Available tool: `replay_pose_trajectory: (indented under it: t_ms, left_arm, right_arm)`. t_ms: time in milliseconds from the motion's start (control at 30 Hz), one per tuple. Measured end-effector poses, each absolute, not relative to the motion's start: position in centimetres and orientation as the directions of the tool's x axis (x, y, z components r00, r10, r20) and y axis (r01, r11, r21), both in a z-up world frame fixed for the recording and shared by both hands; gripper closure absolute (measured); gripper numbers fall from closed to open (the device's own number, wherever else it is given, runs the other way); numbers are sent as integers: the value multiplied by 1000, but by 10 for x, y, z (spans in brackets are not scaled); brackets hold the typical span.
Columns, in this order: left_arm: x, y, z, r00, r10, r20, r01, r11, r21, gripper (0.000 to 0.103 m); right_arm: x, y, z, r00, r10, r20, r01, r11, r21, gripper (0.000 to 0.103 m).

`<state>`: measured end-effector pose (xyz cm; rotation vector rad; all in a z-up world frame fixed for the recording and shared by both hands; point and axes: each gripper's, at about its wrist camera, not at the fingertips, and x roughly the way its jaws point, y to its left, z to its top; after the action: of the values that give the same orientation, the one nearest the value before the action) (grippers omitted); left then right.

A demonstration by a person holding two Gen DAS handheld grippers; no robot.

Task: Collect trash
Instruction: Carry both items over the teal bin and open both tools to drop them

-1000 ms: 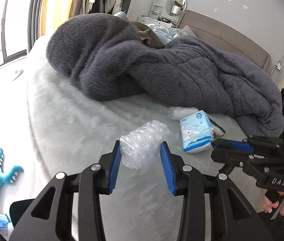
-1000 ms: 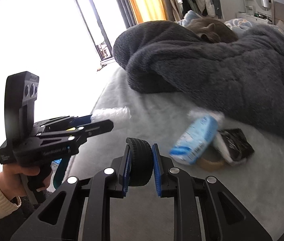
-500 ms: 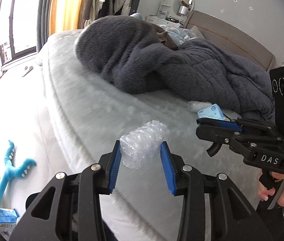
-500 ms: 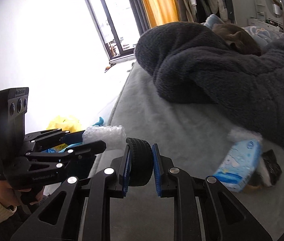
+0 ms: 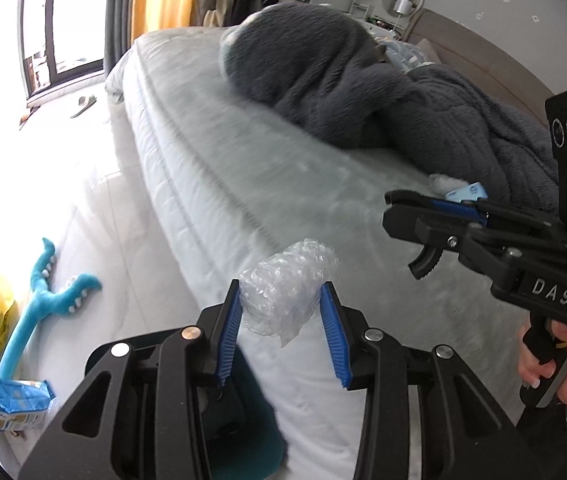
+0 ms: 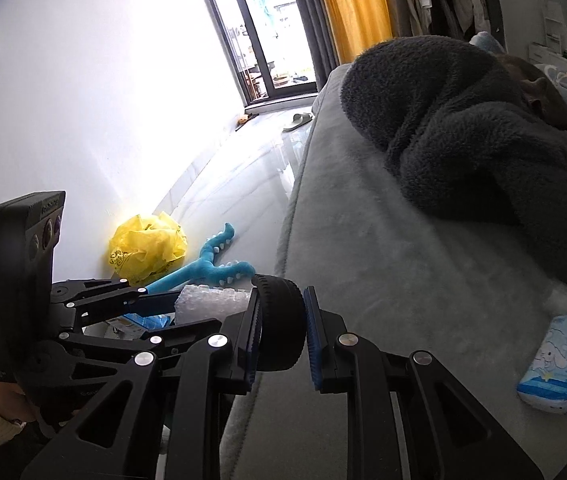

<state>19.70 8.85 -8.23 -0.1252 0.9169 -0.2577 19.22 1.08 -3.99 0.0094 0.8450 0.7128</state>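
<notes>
Bubble wrap: a crumpled clear wad (image 5: 283,288) sits pinched between the blue pads of the left gripper (image 5: 283,312), held in the air beside the edge of the bed (image 5: 243,184). It looks very light and springy, so I judge it squashes rather than resists; a hold across its thick middle, as here, seems safest, since a loose corner could slide out.

Black wheel: a small tyre-like roll (image 6: 281,320) is clamped edge-on between the pads of the right gripper (image 6: 281,336), also off the bed. It looks stiff and rubbery, so I judge the ribbed tread grips well and the flat sides take the pads without deforming.

Left gripper state: closed onto the bubble wrap, jaws fairly wide because the wad is bulky.

Right gripper state: closed onto the wheel, jaws narrow.

Still on the bed: a blue tissue pack (image 6: 559,364) lies near the grey blanket (image 6: 483,140); soft and light by its look.

Left view only: the headboard side of the room and a blue packet (image 5: 7,404) on the floor, near a teal plush toy (image 5: 39,312).

Right view only: the wheel held in full, a yellow bag (image 6: 147,248) by the wall, and the tissue pack's printed face.

Bin: none visible in either view.
</notes>
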Motion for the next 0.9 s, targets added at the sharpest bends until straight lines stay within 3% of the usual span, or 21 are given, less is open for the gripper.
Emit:
replay_pose_trajectory:
  t_ms: [467, 900]
  left_arm:
    - [184, 156, -118, 502, -215, -838, 61, 975, -214, 61]
    - [168, 204, -188, 291, -195, -937, -46, 975, -217, 60]
  right_arm:
    - [180, 87, -66, 341, 603, -721, -630, 716, 300, 82]
    - [175, 138, -92, 256, 587, -768, -647, 694, 315, 82]
